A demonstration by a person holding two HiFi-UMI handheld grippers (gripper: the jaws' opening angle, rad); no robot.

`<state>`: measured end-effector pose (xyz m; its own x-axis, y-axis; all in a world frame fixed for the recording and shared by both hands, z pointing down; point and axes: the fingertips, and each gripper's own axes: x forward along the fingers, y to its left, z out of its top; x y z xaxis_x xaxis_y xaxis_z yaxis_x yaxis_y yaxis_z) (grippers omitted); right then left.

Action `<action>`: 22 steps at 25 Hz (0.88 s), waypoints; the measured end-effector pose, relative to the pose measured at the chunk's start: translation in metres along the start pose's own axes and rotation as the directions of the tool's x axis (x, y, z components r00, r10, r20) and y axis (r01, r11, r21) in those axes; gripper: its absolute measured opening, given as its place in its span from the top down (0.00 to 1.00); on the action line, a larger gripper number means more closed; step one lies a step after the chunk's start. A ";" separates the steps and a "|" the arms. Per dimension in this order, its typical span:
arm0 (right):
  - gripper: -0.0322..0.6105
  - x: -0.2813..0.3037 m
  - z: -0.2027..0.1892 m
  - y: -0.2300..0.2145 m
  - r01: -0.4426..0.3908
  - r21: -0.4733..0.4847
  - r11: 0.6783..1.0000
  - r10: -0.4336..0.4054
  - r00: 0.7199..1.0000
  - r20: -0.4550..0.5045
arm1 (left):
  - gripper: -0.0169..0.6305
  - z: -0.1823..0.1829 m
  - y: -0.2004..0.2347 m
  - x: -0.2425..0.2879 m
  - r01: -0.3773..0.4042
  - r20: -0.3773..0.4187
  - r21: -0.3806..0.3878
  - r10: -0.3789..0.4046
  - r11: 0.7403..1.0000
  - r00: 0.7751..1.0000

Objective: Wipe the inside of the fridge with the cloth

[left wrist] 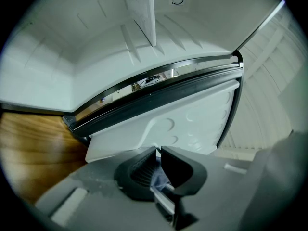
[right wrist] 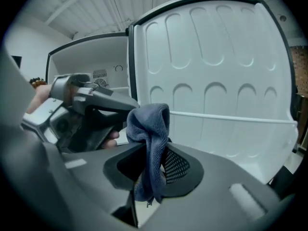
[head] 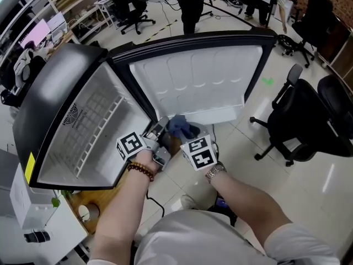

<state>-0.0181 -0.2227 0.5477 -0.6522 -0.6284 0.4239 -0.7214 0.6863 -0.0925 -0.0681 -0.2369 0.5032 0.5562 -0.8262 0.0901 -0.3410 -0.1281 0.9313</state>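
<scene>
**Two tools, one cloth, at the open fridge**

You see one fridge [head: 66, 120], its one door [head: 209, 81] swung wide, one cloth [right wrist: 151, 129] and your two tools. The right tool [right wrist: 153, 150] pinches the blue cloth about its middle. One end bunches above the jaws and the other hangs below them. The left tool [left wrist: 158, 150] has its jaws pressed almost together. Blue fabric shows in the slit between them, and its tip meets the cloth's upper fold, so it nips that end. The cloth lies between both tools, in front of the hinge edge, outside the compartment and near the door's lower liner.

One wire shelf [head: 99, 126] spans the white compartment to the left of the tools. A wooden tabletop [head: 96, 200] shows under the fridge's near corner. Two office chairs [head: 298, 120] stand on the floor to the right of the door. A person [head: 190, 4] stands beyond the door's far edge.
</scene>
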 end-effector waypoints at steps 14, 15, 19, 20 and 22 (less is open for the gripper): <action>0.81 0.068 -0.018 0.007 -0.016 -0.001 1.000 0.016 0.999 -0.043 | 0.92 -0.001 -0.009 0.002 0.066 -0.019 -0.028 -0.067 0.997 0.998; 0.81 0.068 -0.019 0.005 -0.010 -0.002 1.000 0.010 0.999 -0.047 | 0.92 -0.001 -0.008 0.002 0.063 -0.017 -0.029 -0.063 0.998 0.998; 0.81 0.067 -0.022 -0.004 0.017 0.001 1.000 -0.017 0.998 -0.058 | 0.92 -0.001 -0.011 0.002 0.072 -0.014 -0.045 -0.073 0.996 0.997; 0.81 0.066 -0.023 -0.007 0.025 0.003 1.000 -0.025 0.998 -0.060 | 0.92 -0.001 -0.011 0.002 0.071 -0.011 -0.048 -0.072 0.996 0.997; 0.81 0.062 -0.024 -0.015 0.044 0.007 0.999 -0.043 0.997 -0.065 | 0.92 -0.001 -0.009 0.002 0.064 -0.005 -0.056 -0.065 0.996 0.998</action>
<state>-0.0424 -0.2632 0.5976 -0.6039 -0.6324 0.4851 -0.7509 0.6556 -0.0802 -0.0632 -0.2372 0.4954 0.5809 -0.8133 0.0314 -0.2614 -0.1499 0.9535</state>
